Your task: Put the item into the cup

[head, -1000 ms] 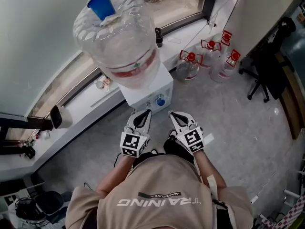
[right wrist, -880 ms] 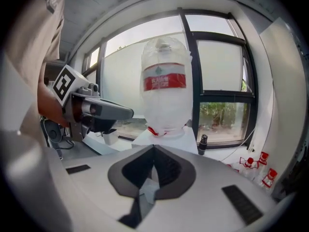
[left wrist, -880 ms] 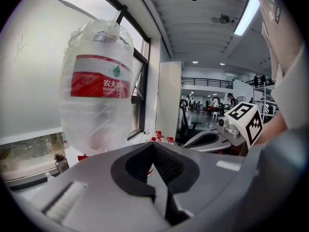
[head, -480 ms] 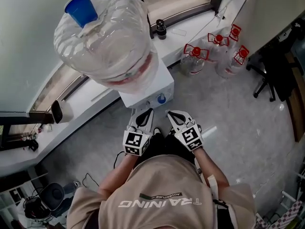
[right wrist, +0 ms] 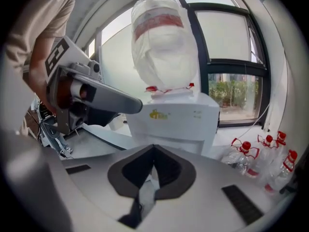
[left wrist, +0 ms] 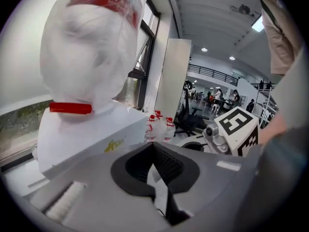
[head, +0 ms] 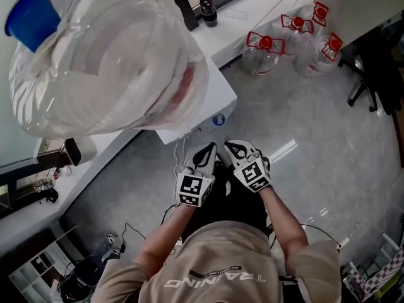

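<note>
No cup and no loose item shows in any view. I stand in front of a white water dispenser (head: 218,90) topped by a big clear upturned bottle (head: 101,55). My left gripper (head: 206,150) and right gripper (head: 233,148) are held side by side just short of the dispenser's front, below its blue tap (head: 219,120). Both are shut with nothing between the jaws. The left gripper view has the dispenser (left wrist: 87,134) ahead to the left and the right gripper's marker cube (left wrist: 236,127) beside it. In the right gripper view the dispenser (right wrist: 174,117) stands straight ahead.
Three clear jugs with red caps (head: 297,40) stand on the floor to the dispenser's right. An office chair (head: 379,55) is at the far right. A white window ledge (head: 246,8) runs behind. Cables (head: 126,232) and a shelf unit (head: 38,276) lie at the lower left.
The head camera has come nearer the bottle, which now fills the upper left. Both grippers stay shut and together, a little lower and to the right in view.
</note>
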